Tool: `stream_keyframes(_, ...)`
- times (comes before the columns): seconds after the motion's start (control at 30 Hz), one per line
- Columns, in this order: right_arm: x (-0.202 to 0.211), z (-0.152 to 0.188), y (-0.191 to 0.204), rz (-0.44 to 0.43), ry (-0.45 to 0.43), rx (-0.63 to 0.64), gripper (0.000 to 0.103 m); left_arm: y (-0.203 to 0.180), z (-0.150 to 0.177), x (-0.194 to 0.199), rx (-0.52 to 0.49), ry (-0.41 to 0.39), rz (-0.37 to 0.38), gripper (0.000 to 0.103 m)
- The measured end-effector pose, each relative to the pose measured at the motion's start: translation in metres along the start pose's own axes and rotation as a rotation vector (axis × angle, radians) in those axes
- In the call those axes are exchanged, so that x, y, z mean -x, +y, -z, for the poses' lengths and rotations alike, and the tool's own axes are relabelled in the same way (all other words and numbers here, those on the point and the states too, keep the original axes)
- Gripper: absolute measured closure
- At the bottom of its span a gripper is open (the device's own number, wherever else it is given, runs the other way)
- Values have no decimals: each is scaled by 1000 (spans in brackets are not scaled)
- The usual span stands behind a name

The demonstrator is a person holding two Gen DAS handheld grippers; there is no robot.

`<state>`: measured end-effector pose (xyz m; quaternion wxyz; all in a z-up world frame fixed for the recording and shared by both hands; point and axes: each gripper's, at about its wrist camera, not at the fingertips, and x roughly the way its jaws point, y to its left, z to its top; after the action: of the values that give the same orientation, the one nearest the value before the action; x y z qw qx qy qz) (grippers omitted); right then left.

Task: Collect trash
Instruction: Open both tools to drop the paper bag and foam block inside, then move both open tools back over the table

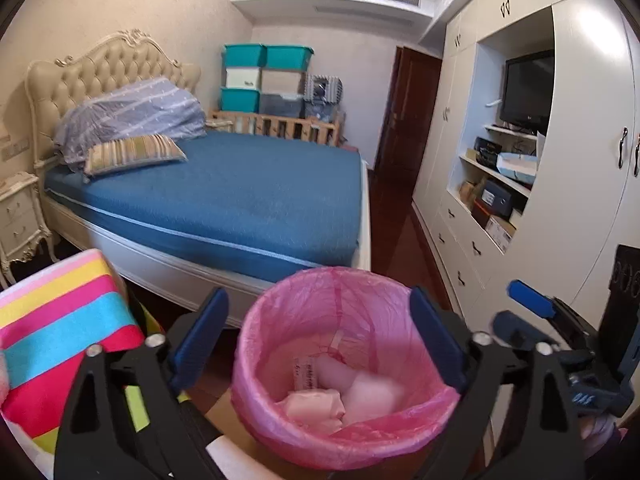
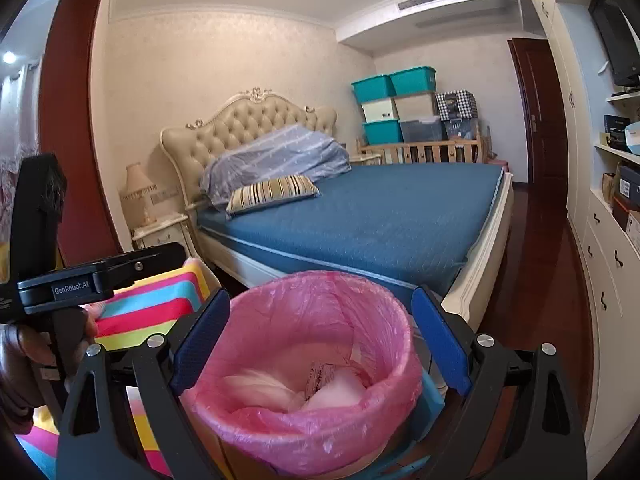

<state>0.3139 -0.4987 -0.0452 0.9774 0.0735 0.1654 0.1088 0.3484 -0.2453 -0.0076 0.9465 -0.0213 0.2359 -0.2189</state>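
A round bin lined with a pink plastic bag [image 1: 280,432] [image 2: 280,436] stands right in front of both grippers. Crumpled pale paper trash [image 1: 352,396] [image 2: 320,392] and a small printed slip lie at its bottom. My left gripper [image 1: 318,336] is open, with its blue pads on either side of the bin's rim and nothing between them. My right gripper [image 2: 320,336] is also open and empty, straddling the rim the same way. In the left wrist view the right gripper's blue fingertips [image 1: 528,300] show at the right edge. A hand [image 2: 24,356] holds the left gripper's black body at the left.
A bed with a blue sheet [image 1: 240,192] [image 2: 380,216] fills the room behind the bin. A bright striped cloth [image 1: 60,328] [image 2: 160,308] lies to the left. White cupboards with shelves and a television [image 1: 528,92] line the right, with a dark wooden floor [image 2: 540,300] between.
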Motion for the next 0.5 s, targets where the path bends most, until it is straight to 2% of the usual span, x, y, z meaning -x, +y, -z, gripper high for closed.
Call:
stream_keyframes(0.13, 23, 4, 4, 8, -7, 20, 16, 4, 6, 23, 1, -21, -35, 5)
stream_keyframes(0.37, 51, 4, 26, 39, 13, 14, 16, 8, 21, 68, -22, -11, -131, 5)
stream_keyframes(0.5, 61, 14, 41, 22, 42, -34, 16, 13, 30, 99, -14, -19, -161, 5)
